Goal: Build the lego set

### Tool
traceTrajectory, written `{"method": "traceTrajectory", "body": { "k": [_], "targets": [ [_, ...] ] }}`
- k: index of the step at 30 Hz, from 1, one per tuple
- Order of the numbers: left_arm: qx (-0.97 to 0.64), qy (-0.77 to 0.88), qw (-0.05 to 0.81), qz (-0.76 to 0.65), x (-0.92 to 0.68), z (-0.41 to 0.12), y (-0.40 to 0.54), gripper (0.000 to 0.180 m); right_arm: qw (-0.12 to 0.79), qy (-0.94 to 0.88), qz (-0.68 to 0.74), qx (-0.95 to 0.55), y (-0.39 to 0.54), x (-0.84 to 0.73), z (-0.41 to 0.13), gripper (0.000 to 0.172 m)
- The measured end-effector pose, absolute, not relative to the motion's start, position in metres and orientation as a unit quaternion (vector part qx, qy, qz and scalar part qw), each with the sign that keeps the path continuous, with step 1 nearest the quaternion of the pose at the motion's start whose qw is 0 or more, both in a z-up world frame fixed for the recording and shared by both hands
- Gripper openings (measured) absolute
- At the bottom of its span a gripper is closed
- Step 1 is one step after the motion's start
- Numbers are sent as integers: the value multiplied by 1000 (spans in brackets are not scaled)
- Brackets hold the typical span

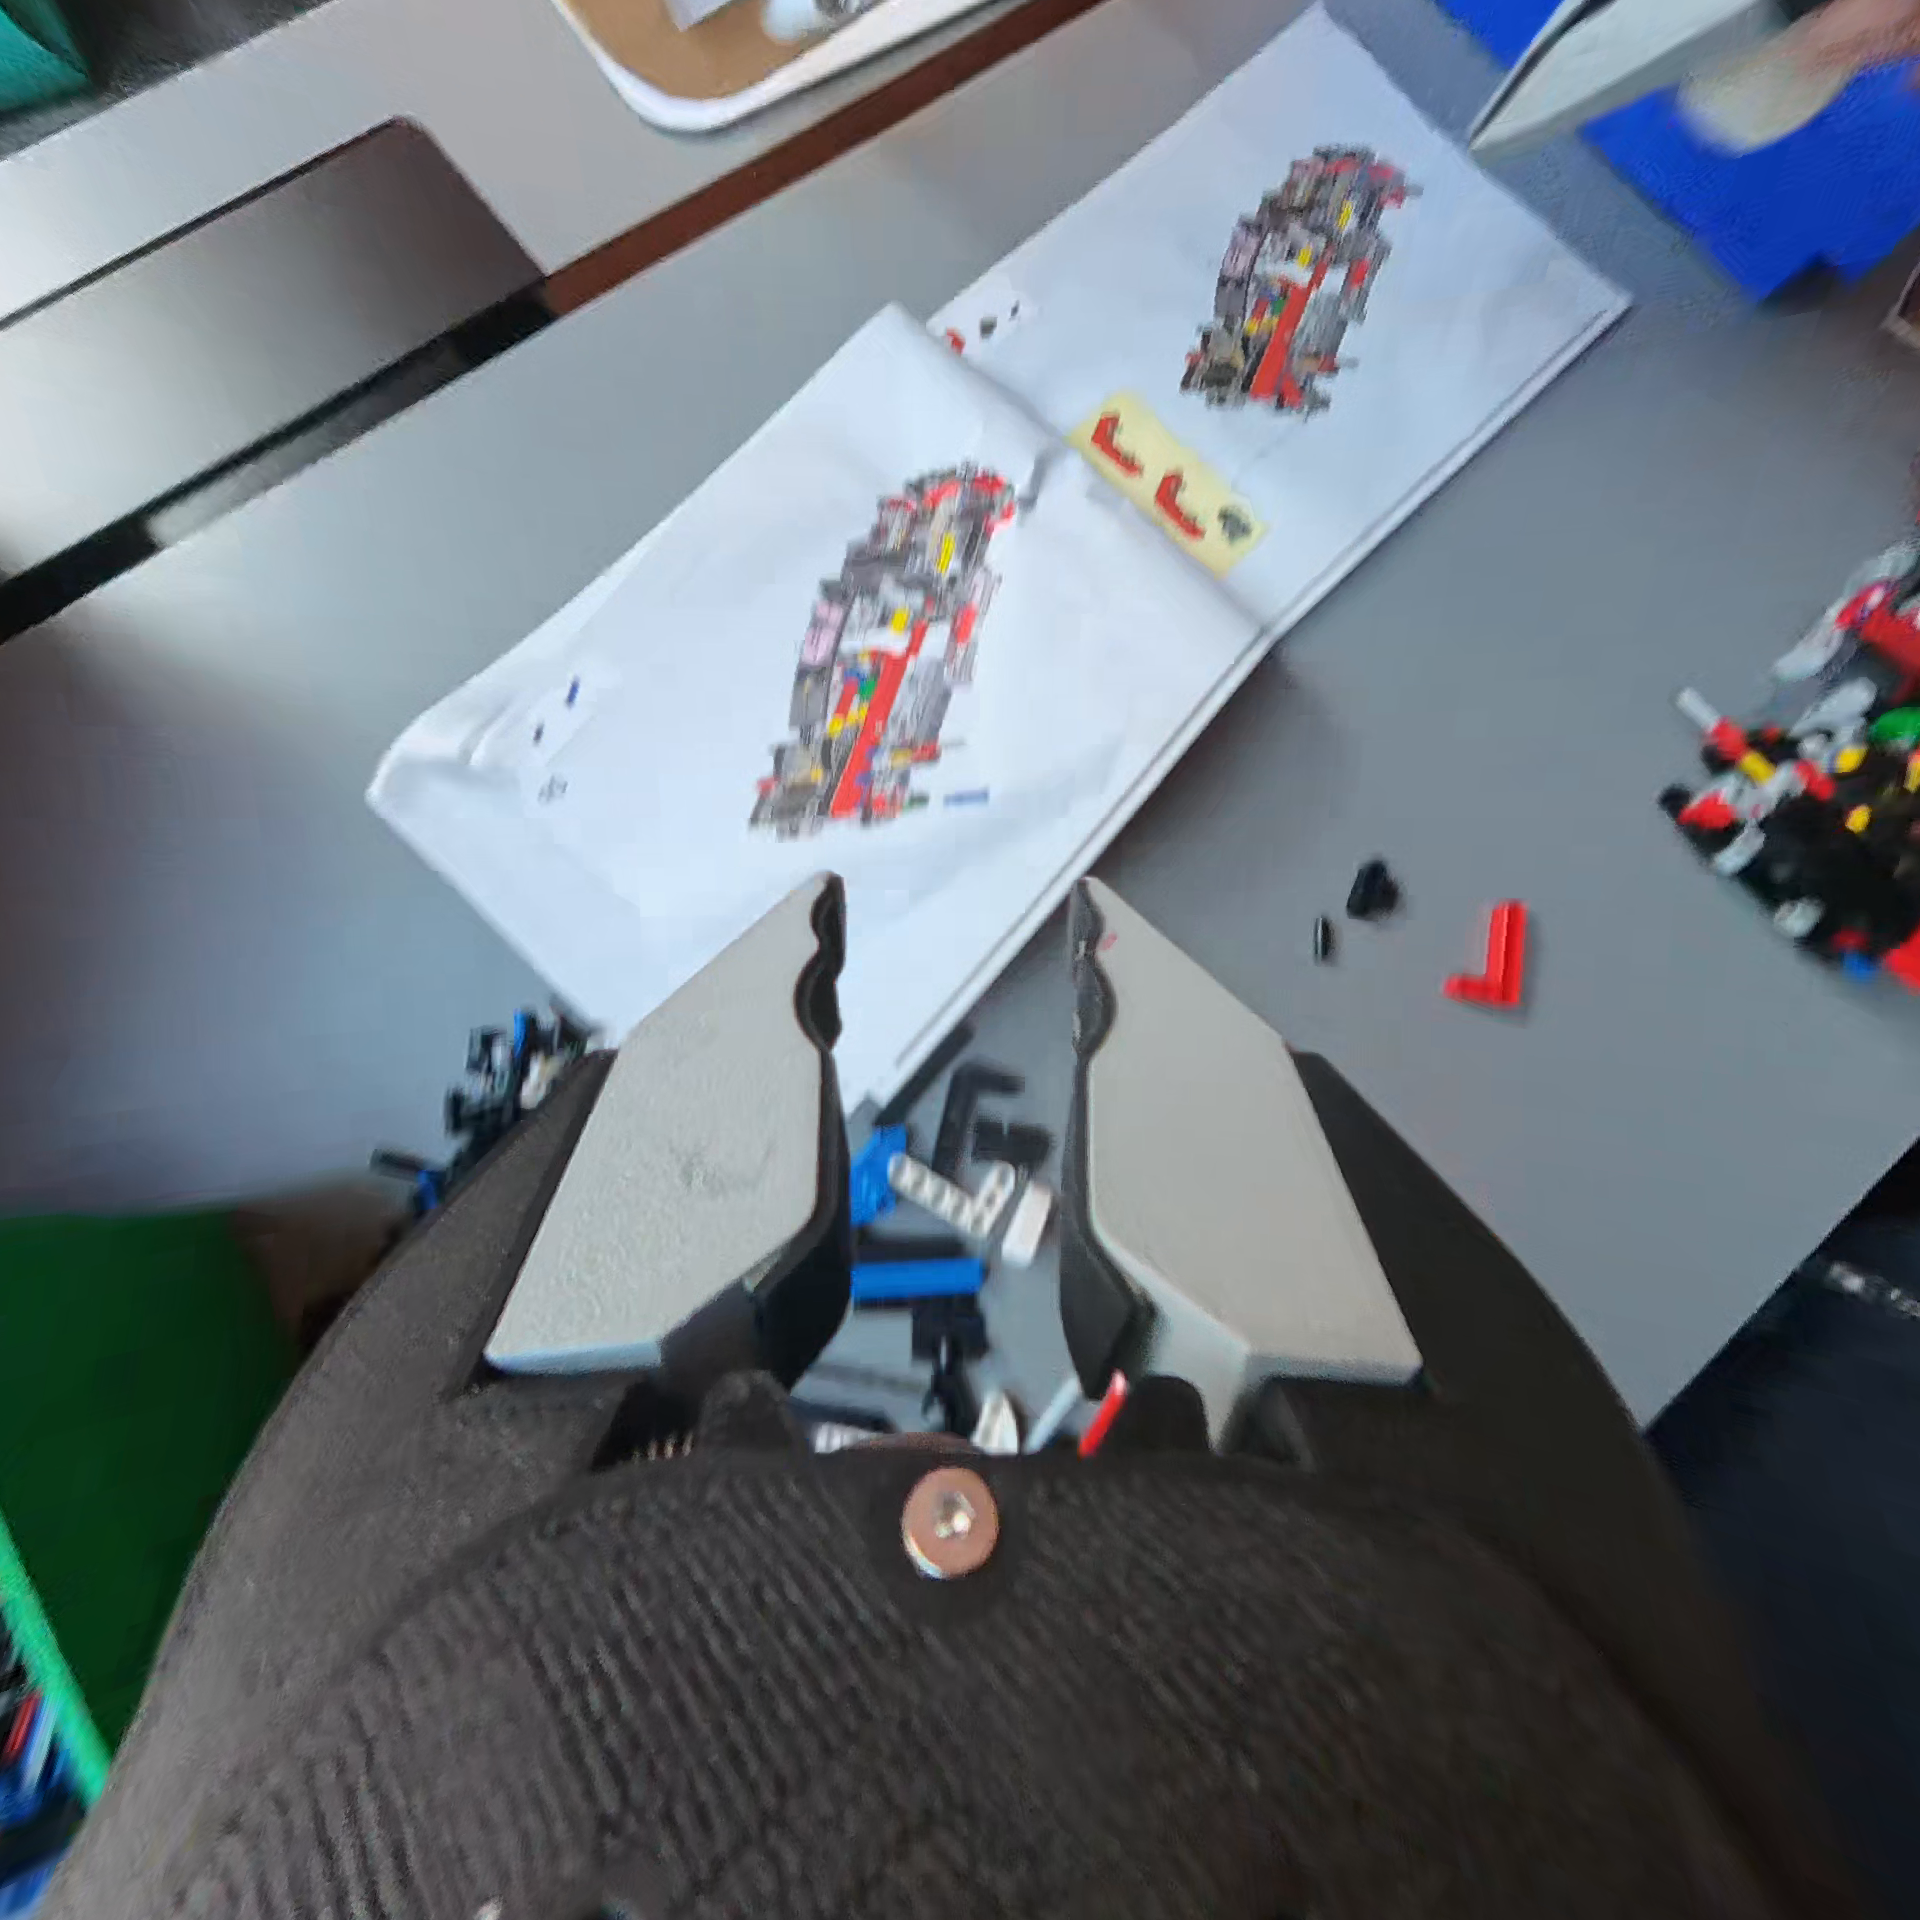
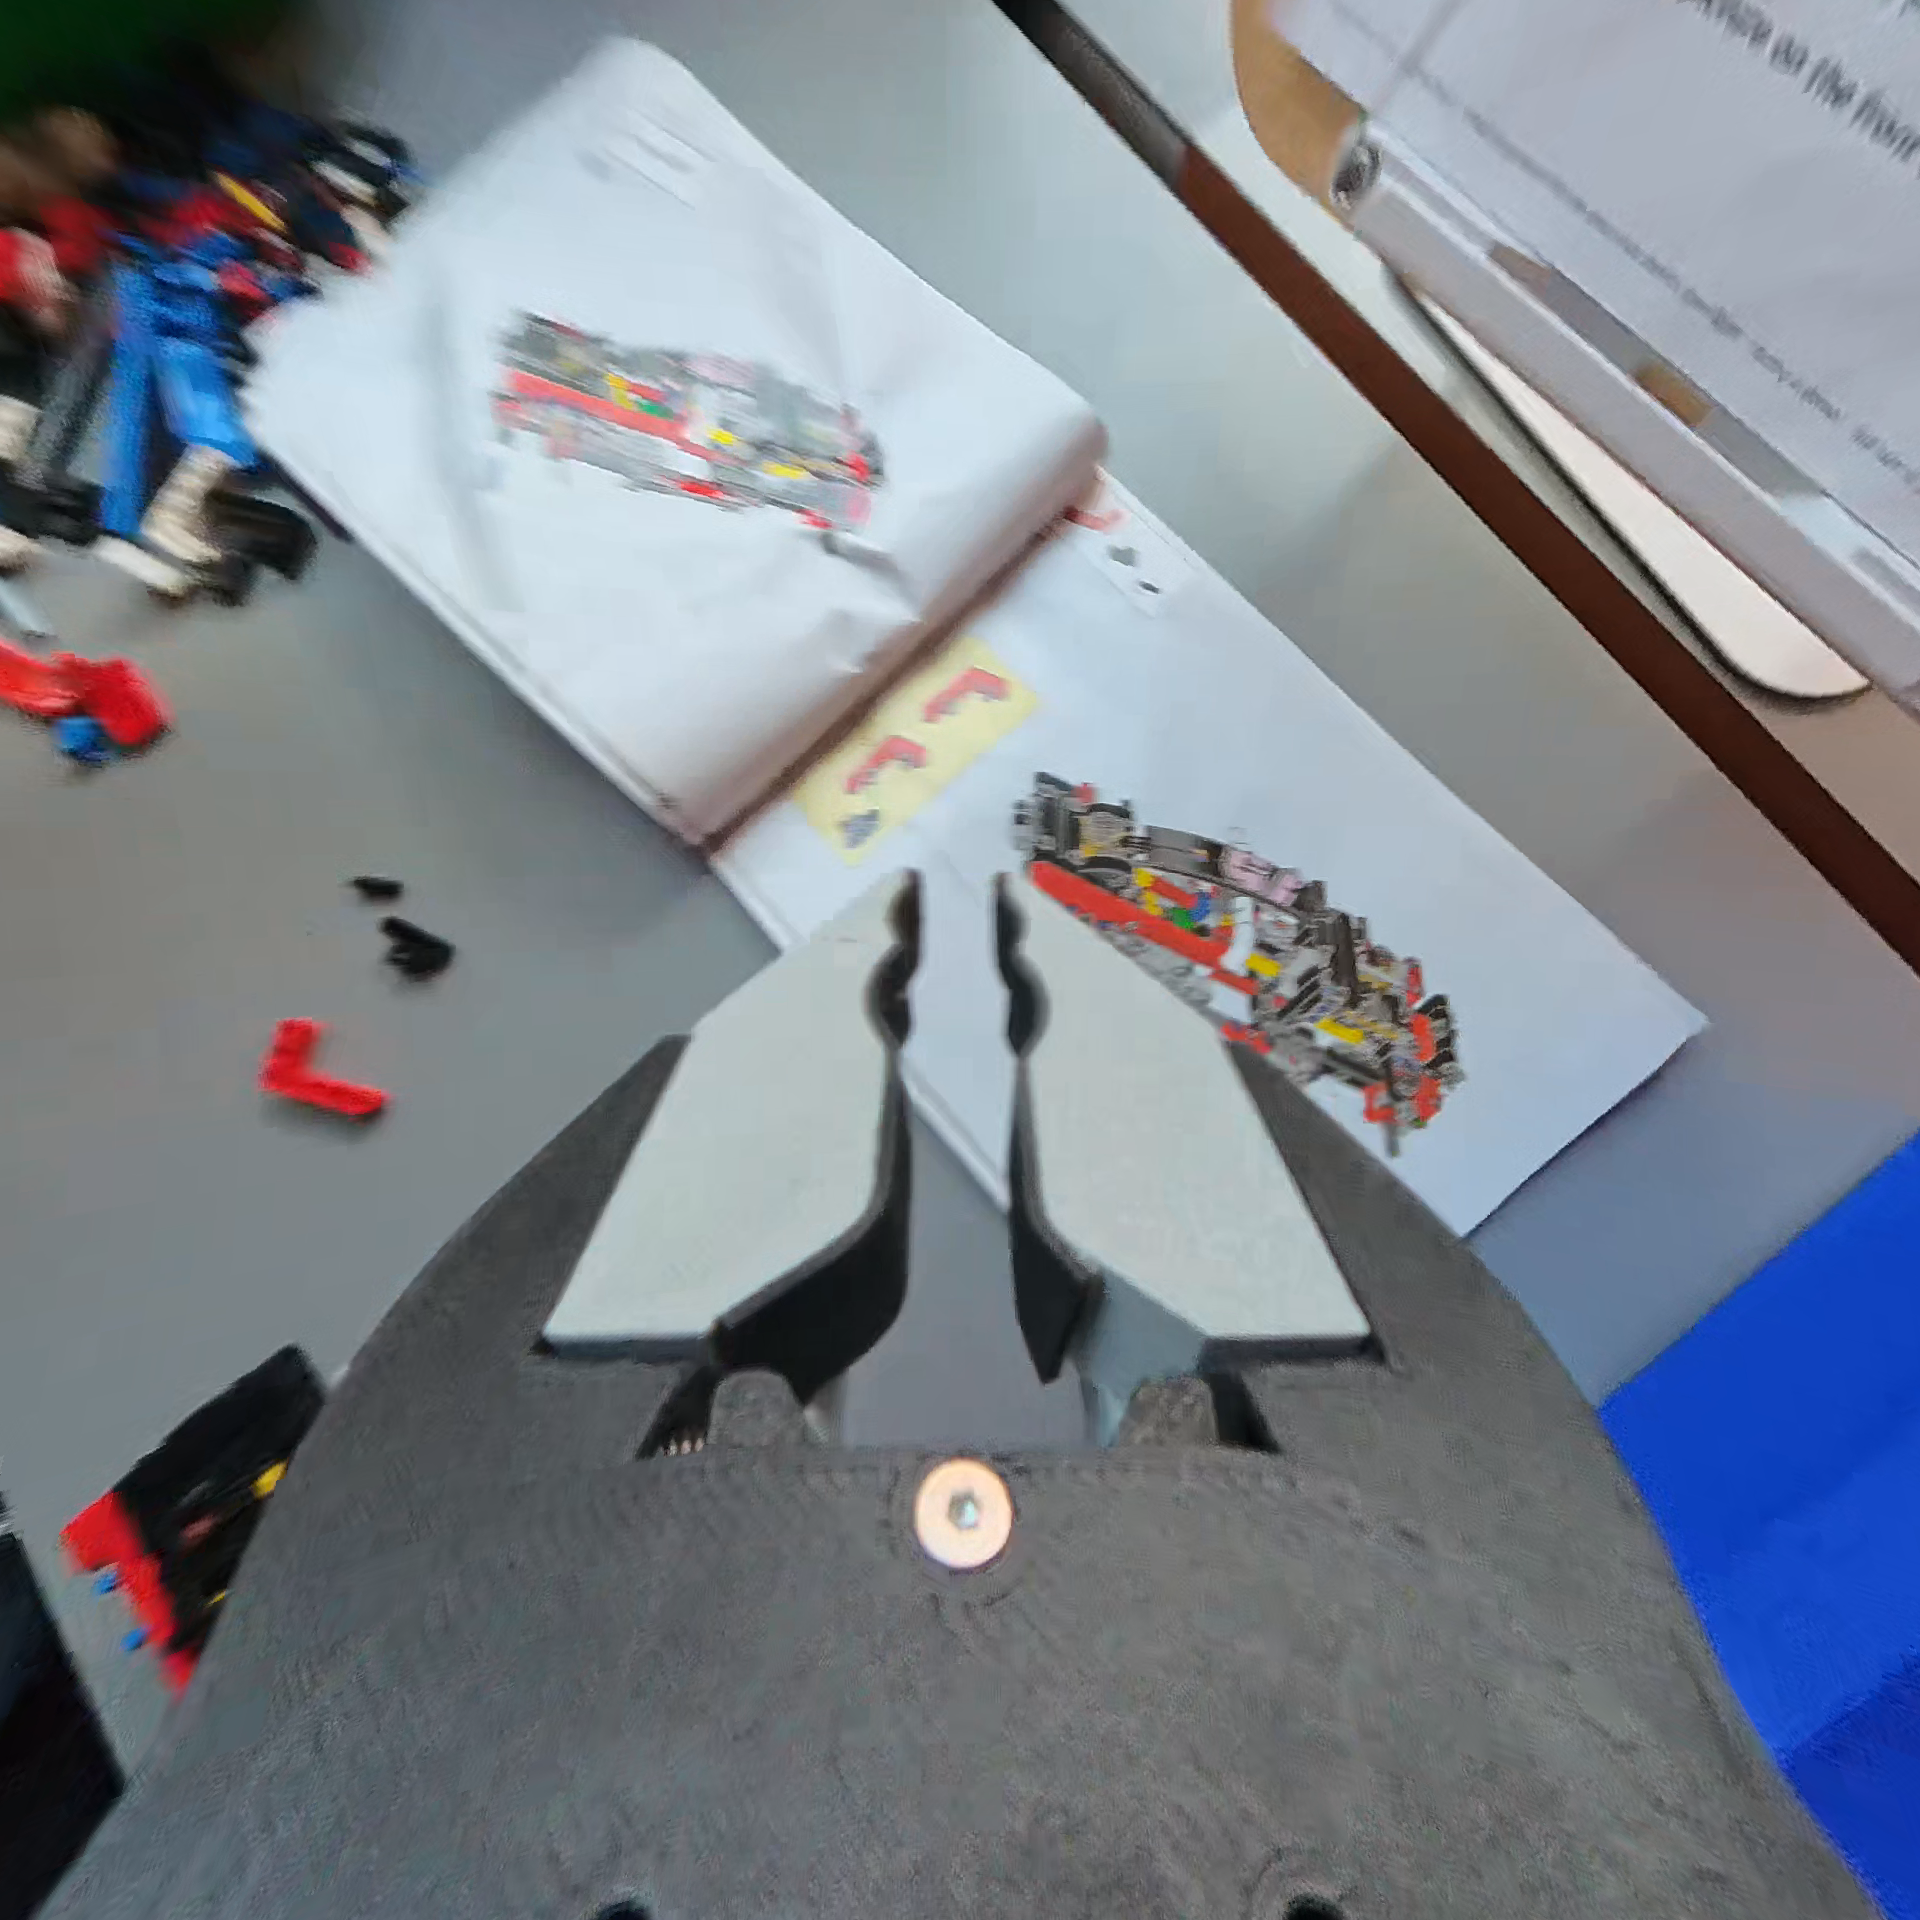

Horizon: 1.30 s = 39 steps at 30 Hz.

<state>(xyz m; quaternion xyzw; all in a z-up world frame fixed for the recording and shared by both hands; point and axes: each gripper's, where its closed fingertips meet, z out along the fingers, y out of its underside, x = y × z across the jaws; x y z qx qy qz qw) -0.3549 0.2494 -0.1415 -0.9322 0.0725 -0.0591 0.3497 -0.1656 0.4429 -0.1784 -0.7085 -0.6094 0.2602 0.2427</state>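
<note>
The left gripper point(image 1: 956, 904) was held wide open with nothing in it, above the near edge of an open booklet point(image 1: 727, 831). The right gripper point(image 2: 956, 904) was parted narrowly on nothing, over the booklet's point(image 2: 1195, 727) other page. A red L-piece point(image 1: 1491, 961) and 2 black pins point(image 1: 1371, 888) were seen on the grey table point(image 1: 1455, 1143) between both, beside brick piles point(image 1: 1818, 831).

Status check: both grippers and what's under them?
Left gripper open, empty, over instruction booklet edge. Right gripper slightly open, empty, over booklet's other page. Red L-shaped piece and small black pieces loose on grey table.
</note>
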Motion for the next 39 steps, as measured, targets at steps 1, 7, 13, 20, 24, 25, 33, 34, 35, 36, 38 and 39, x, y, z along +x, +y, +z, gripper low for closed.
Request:
{"method": "traceTrajectory", "body": {
  "k": [1, 7, 13, 20, 24, 25, 33, 34, 35, 36, 38, 39],
  "targets": [
    [-934, 70, 347, -47, -359, -144, 231, 41, 253, -608, 278, -699, 427, -157, -167, 20],
    [-926, -5, 374, -38, -375, -166, 153, 41, 284, -620, 348, -643, 322, -85, -139, 13],
    [-921, -64, 381, -54, -395, -188, 118, 41, 321, -561, 406, -647, 270, -23, -130, 12],
    [-907, -78, 411, -51, -405, -178, 107, 41, 351, -496, 467, -642, 262, -11, -104, 14],
    [-903, -89, 419, -39, -413, -178, 100, 41, 354, -495, 452, -652, 264, -6, -111, 13],
    [-900, -95, 423, -34, -417, -178, 97, 41, 354, -495, 447, -656, 265, -4, -114, 12],
    [-883, -120, 453, -8, -438, -177, 94, 41, 379, -479, 446, -654, 277, 3, -128, 12],
    [-884, -118, 452, -4, -439, -177, 95, 41, 380, -477, 448, -654, 279, 2, -130, 12],
    [-884, -117, 452, -1, -439, -178, 96, 40, 380, -475, 451, -654, 280, 1, -132, 12],
    [-884, -116, 453, -2, -439, -178, 97, 40, 381, -474, 453, -652, 281, -1, -133, 12],
    [-884, -116, 453, -2, -439, -180, 98, 39, 385, -473, 455, -649, 283, -3, -136, 12],
    [-885, -116, 451, 0, -440, -182, 98, 39, 388, -473, 456, -647, 283, -4, -137, 12]
  ]
}}
